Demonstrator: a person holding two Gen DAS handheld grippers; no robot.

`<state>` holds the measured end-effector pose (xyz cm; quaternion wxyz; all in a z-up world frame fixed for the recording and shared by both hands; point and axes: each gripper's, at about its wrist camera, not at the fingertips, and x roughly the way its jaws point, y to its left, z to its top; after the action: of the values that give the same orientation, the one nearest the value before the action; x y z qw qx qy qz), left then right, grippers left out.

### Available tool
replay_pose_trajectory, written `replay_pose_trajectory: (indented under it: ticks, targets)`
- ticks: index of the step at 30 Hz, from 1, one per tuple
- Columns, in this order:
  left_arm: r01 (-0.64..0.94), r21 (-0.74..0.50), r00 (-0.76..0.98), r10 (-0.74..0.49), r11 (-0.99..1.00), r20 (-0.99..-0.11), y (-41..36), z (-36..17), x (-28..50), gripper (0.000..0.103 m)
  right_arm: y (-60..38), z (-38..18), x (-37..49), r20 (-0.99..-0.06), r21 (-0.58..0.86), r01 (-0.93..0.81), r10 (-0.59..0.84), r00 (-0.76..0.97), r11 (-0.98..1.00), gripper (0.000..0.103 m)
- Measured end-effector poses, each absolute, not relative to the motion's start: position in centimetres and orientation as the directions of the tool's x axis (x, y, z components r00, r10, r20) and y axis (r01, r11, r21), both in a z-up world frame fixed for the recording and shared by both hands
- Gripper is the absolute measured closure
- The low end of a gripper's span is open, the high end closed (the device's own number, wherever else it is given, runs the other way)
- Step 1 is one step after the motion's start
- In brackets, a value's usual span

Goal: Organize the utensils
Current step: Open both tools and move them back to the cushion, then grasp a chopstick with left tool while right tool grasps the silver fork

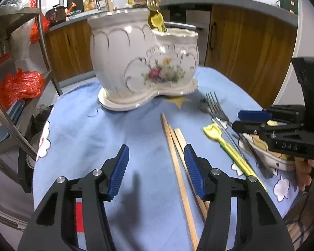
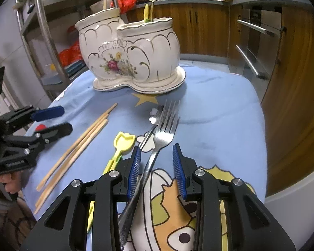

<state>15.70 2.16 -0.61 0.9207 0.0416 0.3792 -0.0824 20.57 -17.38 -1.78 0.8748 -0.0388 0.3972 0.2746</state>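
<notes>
**A:** Left gripper (image 1: 156, 170) sits wide open over our chopsticks (image 1: 178, 167); its right pad is on top of the right-hand sticks, nothing gripped. Risk: three sticks lie fanned, so if we close here we probably catch one or two and skid the rest across the blue cloth (image 1: 115, 125).

**B:** Agreed. Moving right: yellow plastic spoon (image 2: 123, 141) just left of the right gripper (image 2: 157, 172). That one is open at medium width, straddling the steel fork (image 2: 163, 133) handle, not clamped.

**A:** Fork handle runs diagonally under the left pad, so we may pinch off-centre and it pivots. A second metal utensil lies under the fork; we could drag it along.

**B:** Target is the white floral ceramic holder (image 2: 134, 56), two compartments, upright at the far end. Taller one holds a chopstick, lower one a gold fork and a yellow spoon.
</notes>
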Motion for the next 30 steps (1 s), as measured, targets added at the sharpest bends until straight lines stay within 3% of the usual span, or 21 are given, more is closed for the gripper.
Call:
replay_pose_trajectory:
  ticks: [8, 12, 15, 19, 30]
  targets:
    - [0.199, 0.027, 0.661, -0.114, 0.98, -0.742, 1.5, -1.8, 16.2, 0.058, -16.9, -2.0, 20.6, -0.732, 0.133, -0.521, 0.438, 0.522, 0.843, 0.073]
    - [0.208, 0.04, 0.645, -0.106, 0.977, -0.756, 1.1, -2.0, 16.4, 0.064, -16.6, -2.2, 20.7, -0.745, 0.12, -0.524, 0.426, 0.514, 0.843, 0.082]
    - [0.218, 0.051, 0.639, -0.103, 0.975, -0.762, 0.6, -2.2, 16.3, 0.075, -16.3, -2.2, 20.6, -0.747, 0.112, -0.538, 0.427, 0.509, 0.836, 0.088]
    - [0.215, 0.067, 0.634, -0.087, 0.974, -0.768, 0.4, -2.1, 16.3, 0.094, -16.4, -2.3, 20.7, -0.749, 0.115, -0.545, 0.433, 0.502, 0.83, 0.089]
    - [0.226, 0.012, 0.553, -0.118, 0.974, -0.825, 2.8, -1.6, 17.4, 0.097, -17.6, -1.8, 20.8, -0.82, 0.07, -0.553, 0.363, 0.442, 0.83, 0.095]
